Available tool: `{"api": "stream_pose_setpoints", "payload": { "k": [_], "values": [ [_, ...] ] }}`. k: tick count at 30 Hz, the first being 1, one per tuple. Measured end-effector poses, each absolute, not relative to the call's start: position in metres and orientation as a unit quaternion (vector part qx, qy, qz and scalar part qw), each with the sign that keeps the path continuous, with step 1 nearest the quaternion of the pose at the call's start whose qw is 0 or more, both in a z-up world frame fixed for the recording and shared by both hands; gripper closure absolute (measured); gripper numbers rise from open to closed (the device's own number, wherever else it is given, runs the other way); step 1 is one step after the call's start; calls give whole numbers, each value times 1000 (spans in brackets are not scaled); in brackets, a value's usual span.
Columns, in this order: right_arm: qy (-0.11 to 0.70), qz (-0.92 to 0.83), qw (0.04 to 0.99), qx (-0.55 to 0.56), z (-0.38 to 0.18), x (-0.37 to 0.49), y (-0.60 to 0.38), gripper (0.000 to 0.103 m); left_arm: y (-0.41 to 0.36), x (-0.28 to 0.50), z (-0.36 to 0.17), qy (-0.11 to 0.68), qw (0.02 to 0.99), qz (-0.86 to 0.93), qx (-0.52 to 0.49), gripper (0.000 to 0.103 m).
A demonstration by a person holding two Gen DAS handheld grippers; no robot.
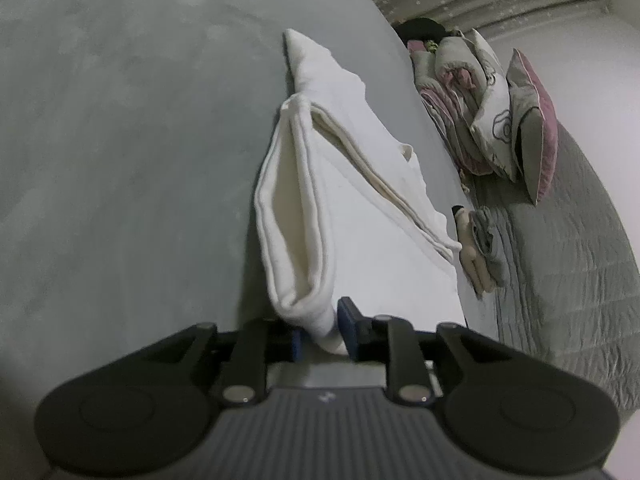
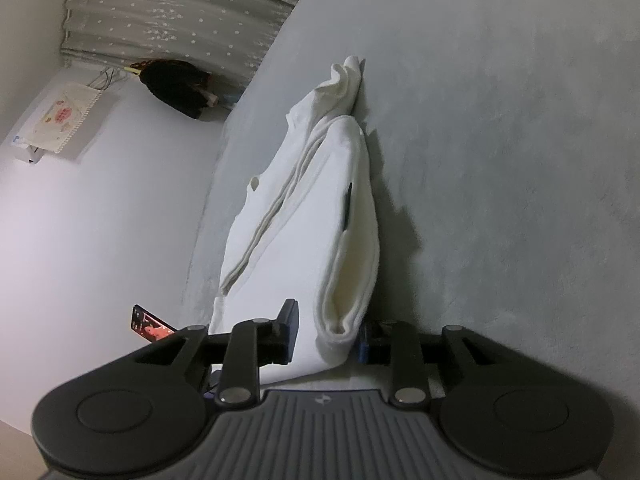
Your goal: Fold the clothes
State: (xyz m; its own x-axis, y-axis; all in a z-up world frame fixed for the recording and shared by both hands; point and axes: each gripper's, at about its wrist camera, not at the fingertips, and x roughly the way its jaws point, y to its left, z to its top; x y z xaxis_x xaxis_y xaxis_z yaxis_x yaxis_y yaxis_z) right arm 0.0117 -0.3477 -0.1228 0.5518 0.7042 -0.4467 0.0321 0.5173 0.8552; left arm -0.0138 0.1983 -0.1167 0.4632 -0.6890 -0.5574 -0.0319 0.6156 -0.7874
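Fabric first: the white garment (image 1: 360, 240) lies lengthwise on the grey blanket (image 1: 120, 160), running away from me, already doubled into a long narrow strip. Its outer edge is turned over, so a raised fold runs along one side. That fold is what I have both tongs at.

The left gripper (image 1: 322, 332) straddles the near end of the fold. The cloth leans on one blue pad, but I see a dark gap at the other, so I read the jaws as slack rather than pinching (the fold keeps its shape by itself). The right gripper (image 2: 326, 332) is parted wider. The rolled edge stands between its fingers, touching neither firmly, with flat cloth showing beside the inner finger.

Both tongs point down and forward at a shallow slant. That suits laying an edge onto the strip and not dragging it. I judge the lengthwise fold as set down and let go, with the cross fold not yet made.

The far end is bunched and a little twisted, so it may need smoothing before the strip is halved. Pillows (image 1: 532, 128) are piled well apart past the blanket's edge, and a lit phone (image 2: 148, 324) sits off to the side. Neither is in the way.
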Motion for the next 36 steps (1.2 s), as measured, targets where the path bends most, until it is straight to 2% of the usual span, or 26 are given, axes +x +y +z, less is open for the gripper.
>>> {"api": "stream_pose_setpoints", "payload": {
  "k": [4, 8, 11, 15, 19, 36],
  "values": [
    [418, 219, 763, 442, -124, 13, -352, 74, 205, -13, -113, 471, 763, -219, -384, 75],
    [419, 219, 764, 438, -124, 10, -357, 74, 206, -10, -112, 473, 768, -222, -369, 76],
    [422, 219, 769, 426, -124, 11, -354, 75, 205, -9, -112, 479, 774, -224, -347, 82],
    [428, 216, 779, 405, -123, 15, -349, 86, 207, -6, -115, 489, 770, -225, -343, 88],
    [429, 224, 773, 410, -120, 19, -350, 89, 208, -5, -115, 487, 761, -235, -359, 92],
    [326, 269, 752, 506, -66, 47, -349, 90, 216, 25, -74, 352, 747, -286, -486, 93]
  ]
}}
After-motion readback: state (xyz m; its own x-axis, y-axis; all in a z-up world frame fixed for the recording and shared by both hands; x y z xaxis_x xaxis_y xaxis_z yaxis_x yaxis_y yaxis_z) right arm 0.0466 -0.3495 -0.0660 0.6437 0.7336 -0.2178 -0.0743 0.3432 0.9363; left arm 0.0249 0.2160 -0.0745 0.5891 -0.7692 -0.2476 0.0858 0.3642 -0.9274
